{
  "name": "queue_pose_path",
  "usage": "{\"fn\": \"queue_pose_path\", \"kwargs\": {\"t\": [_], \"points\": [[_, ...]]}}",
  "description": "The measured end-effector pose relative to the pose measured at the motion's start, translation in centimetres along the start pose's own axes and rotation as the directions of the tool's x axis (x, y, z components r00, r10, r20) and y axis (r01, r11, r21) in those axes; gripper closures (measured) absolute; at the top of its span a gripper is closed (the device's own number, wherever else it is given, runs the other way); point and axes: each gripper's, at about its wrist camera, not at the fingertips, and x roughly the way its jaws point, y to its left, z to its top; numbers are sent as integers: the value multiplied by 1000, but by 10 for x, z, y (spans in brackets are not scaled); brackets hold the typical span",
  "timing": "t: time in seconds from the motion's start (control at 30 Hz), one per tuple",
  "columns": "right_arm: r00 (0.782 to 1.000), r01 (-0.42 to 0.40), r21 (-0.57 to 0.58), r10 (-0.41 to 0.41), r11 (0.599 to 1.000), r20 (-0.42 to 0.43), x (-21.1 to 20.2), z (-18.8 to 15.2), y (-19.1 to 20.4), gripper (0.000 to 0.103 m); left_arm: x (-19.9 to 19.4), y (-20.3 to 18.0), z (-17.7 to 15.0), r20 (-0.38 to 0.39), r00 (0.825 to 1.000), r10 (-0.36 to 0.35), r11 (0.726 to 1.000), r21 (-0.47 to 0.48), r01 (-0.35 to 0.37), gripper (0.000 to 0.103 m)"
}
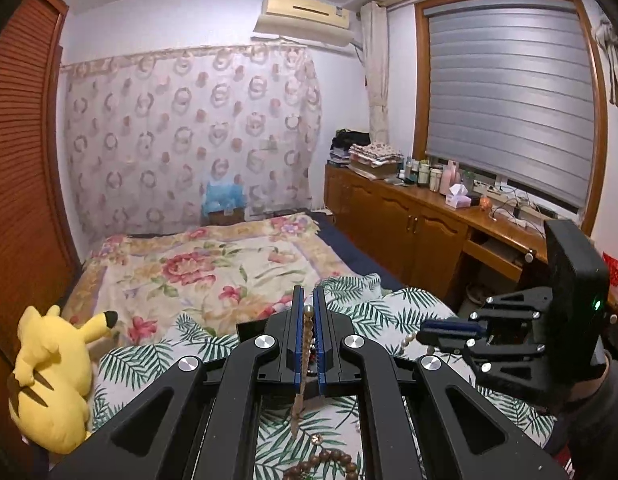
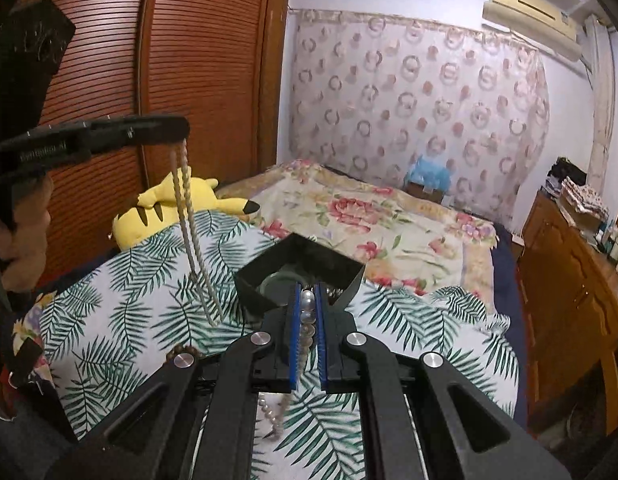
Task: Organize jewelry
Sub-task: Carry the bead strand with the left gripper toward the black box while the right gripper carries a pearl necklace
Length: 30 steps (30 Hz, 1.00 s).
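Note:
My left gripper (image 1: 308, 300) is shut on a beige beaded necklace (image 1: 307, 336) that hangs down between its blue pads. In the right wrist view the same gripper (image 2: 177, 130) holds that necklace (image 2: 191, 224) dangling over the leaf-print quilt. My right gripper (image 2: 307, 294) is shut on a pearl necklace (image 2: 307, 312), whose strand trails below the jaws. It also shows in the left wrist view (image 1: 429, 334) with pearls (image 1: 407, 340) at its tip. A black open box (image 2: 301, 268) with a round glass item inside sits just ahead of the right gripper. A brown wooden bead bracelet (image 1: 329, 466) lies on the quilt.
A yellow Pikachu plush (image 1: 49, 380) lies at the left edge of the bed. A wooden louvred wardrobe (image 2: 169, 60) stands on the left. A wooden cabinet (image 1: 409, 216) with bottles and clutter runs under the window on the right. The floral bedspread (image 1: 213, 264) stretches ahead.

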Motion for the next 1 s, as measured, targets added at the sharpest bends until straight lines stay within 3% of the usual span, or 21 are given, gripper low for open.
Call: {"fn": "queue_pose_path", "kwargs": {"t": [0.67,1.0], "points": [[993,-3,-35,7,999,120,-3,80,-28,95,42,14,52,13,1000,-6,1000,-29,6,99],[988,-32,-47,38,998,148,16,101,-35,95,85,46,26,-79,997,-4,998,-63,-1,99]]}}
